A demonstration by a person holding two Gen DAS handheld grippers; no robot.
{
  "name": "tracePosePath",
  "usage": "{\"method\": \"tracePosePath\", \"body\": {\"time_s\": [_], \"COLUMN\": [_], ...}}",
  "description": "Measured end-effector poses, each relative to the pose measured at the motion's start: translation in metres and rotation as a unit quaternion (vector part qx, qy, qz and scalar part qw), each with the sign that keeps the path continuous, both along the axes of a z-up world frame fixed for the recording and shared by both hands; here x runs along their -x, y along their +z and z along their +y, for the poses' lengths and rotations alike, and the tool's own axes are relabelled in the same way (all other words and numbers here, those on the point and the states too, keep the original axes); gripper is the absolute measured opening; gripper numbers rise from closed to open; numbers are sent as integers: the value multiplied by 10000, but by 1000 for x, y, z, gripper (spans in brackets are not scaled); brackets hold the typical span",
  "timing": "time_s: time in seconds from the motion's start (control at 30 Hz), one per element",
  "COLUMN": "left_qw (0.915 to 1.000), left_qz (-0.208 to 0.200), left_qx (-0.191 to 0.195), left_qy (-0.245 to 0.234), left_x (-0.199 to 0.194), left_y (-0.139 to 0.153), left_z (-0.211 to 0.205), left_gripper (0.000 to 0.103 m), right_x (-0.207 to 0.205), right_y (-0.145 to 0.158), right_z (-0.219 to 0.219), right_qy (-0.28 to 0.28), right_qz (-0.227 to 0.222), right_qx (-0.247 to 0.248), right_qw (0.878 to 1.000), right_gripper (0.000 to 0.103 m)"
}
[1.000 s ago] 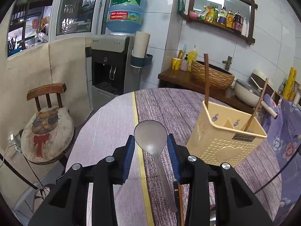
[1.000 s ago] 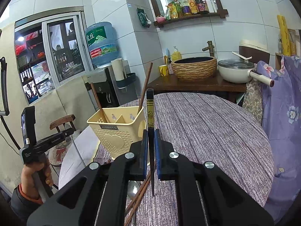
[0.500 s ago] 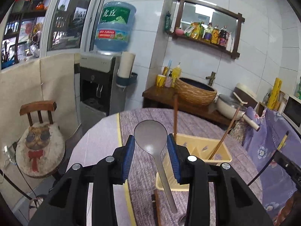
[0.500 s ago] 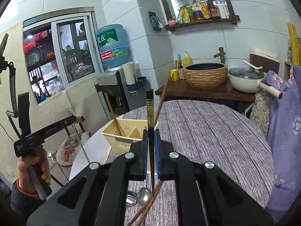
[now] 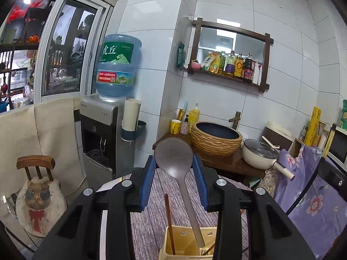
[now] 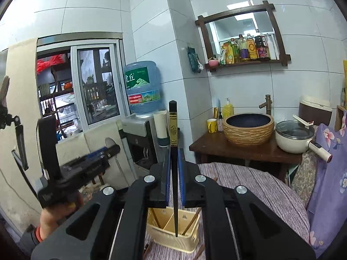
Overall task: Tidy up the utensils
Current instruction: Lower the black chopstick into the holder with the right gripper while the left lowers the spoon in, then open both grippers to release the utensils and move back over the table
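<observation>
My left gripper (image 5: 174,171) is shut on a metal spoon (image 5: 180,173), bowl up between the blue pads, its handle end hanging over the cream utensil caddy (image 5: 186,247). A brown chopstick (image 5: 169,223) stands in the caddy. My right gripper (image 6: 173,169) is shut on a black chopstick (image 6: 173,151), held upright with its tip down inside the cream utensil caddy (image 6: 173,236), which holds several brown chopsticks (image 6: 190,223). The left gripper (image 6: 71,169) shows at left in the right wrist view.
The caddy stands on a round table with a purple striped cloth (image 6: 249,184). More chopsticks (image 6: 199,253) lie on the cloth beside the caddy. Behind are a water dispenser (image 5: 108,130), a wooden side table with a basin (image 5: 216,138) and pot (image 5: 258,156), and a chair (image 5: 36,184).
Both grippers rose and tilted up over the caddy. The spoon's handle and the black chopstick's tip now hang over or into the caddy, which sits lower in both views.
</observation>
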State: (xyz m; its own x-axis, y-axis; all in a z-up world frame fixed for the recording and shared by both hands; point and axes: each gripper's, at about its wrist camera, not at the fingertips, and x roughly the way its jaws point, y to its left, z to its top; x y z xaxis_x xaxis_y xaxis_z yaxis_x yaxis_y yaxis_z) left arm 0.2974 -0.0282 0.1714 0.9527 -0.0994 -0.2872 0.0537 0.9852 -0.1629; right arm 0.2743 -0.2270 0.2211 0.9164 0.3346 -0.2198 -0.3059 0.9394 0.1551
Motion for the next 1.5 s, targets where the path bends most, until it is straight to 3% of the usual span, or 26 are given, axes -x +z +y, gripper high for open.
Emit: {"method": "tracePosePath", "body": {"time_s": [0.17, 0.47, 0.7, 1.1, 1.2, 1.23, 1.3, 1.37, 1.5], "left_qw": [9997, 9984, 9965, 9942, 9949, 9955, 9964, 9964, 9949], "left_qz": [121, 481, 664, 827, 686, 602, 492, 485, 702], "left_qx": [-118, -286, -490, -664, -708, -710, -674, -666, -696], "left_qy": [149, 38, -105, -205, -195, -166, -169, -211, -176], "left_x": [-16, -18, -13, -13, -5, 1, 11, 22, 43], "left_y": [-39, -97, -117, -131, -126, -124, -119, -116, -123], "left_z": [-6, -15, -21, -30, -29, -28, -26, -24, -16], "left_gripper": [36, 36, 36, 36, 56, 64, 70, 79, 89], "right_x": [-23, -42, -41, -41, -36, -33, -24, -16, -2], "right_y": [-28, -93, -120, -137, -138, -137, -138, -140, -155], "right_z": [12, 23, 26, 19, 14, 13, 9, 7, 5], "right_qy": [-198, -224, -161, -246, -279, -298, -360, -412, -454], "right_qz": [55, 569, 804, 915, 857, 825, 757, 771, 1024], "right_qx": [69, 85, 146, 87, 37, 33, 72, 128, 356], "right_qw": [9998, 9981, 9965, 9955, 9959, 9961, 9965, 9961, 9931], "right_gripper": [8, 8, 8, 8, 8, 10, 22, 57, 59]}}
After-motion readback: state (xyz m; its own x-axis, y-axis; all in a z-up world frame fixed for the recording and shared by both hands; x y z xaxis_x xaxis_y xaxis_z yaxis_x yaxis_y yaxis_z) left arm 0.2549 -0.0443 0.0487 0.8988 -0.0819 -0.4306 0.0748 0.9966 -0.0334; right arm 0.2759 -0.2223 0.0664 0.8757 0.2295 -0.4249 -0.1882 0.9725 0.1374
